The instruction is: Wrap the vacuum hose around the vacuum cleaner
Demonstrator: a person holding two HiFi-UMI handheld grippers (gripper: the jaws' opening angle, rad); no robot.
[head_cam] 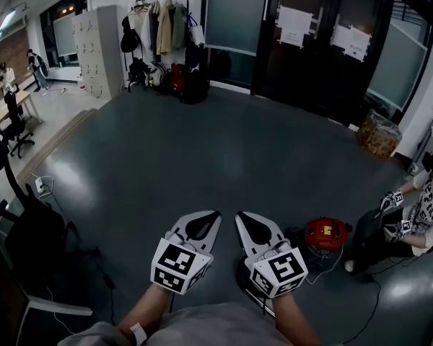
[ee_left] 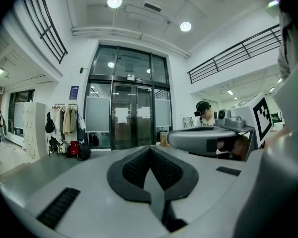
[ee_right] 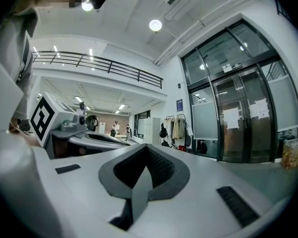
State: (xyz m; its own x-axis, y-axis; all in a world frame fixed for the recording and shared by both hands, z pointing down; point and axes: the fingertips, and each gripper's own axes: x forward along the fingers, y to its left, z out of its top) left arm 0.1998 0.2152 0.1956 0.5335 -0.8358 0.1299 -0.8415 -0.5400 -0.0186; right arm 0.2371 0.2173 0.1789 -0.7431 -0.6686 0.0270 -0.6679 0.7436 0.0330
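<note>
The red vacuum cleaner (head_cam: 326, 236) stands on the grey floor at the right, with a thin cable (head_cam: 330, 264) trailing from it. I cannot make out the hose. My left gripper (head_cam: 206, 220) and right gripper (head_cam: 247, 220) are held side by side in the air in front of me, left of the vacuum and apart from it. Both point level across the room. In the left gripper view the jaws (ee_left: 150, 151) are shut with nothing between them. The right gripper view shows its jaws (ee_right: 146, 151) shut and empty too.
A person (head_cam: 427, 211) sits right of the vacuum, holding marker cubes. Glass doors (head_cam: 303, 42) and a coat rack (head_cam: 159, 27) with bags (head_cam: 177, 79) line the far wall. Lockers (head_cam: 97, 49), an office chair (head_cam: 16, 130) and a dark stand (head_cam: 29, 236) are at the left.
</note>
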